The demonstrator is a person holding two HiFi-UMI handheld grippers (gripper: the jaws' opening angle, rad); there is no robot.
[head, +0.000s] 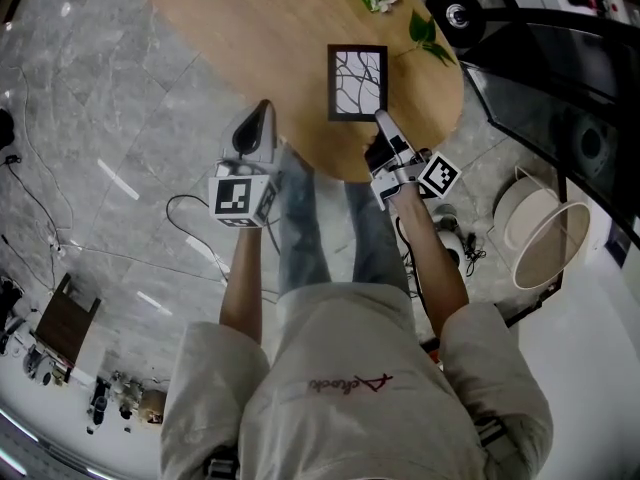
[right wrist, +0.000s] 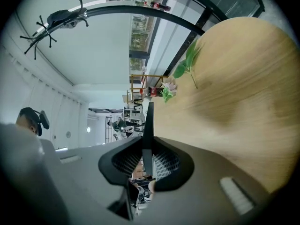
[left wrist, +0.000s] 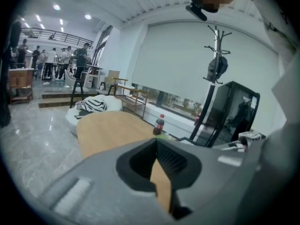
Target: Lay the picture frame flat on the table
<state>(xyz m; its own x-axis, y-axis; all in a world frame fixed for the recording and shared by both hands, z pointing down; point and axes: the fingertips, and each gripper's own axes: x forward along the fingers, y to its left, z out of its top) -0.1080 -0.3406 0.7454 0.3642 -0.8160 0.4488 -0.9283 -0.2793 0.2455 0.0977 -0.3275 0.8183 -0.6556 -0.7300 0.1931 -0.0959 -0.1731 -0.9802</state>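
Frame [head: 357, 83]: clamped edge-on between jaws of right gripper [head: 381, 120], long axis stretched straight ahead of them. Held left gripper [head: 263, 111] well aside, jaws slightly parted, empty.

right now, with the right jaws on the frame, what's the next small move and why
Probably ease the picture frame down until it rests flat on the table, then let go. The right gripper's jaws pinch its near edge, and its face points nearly upward.
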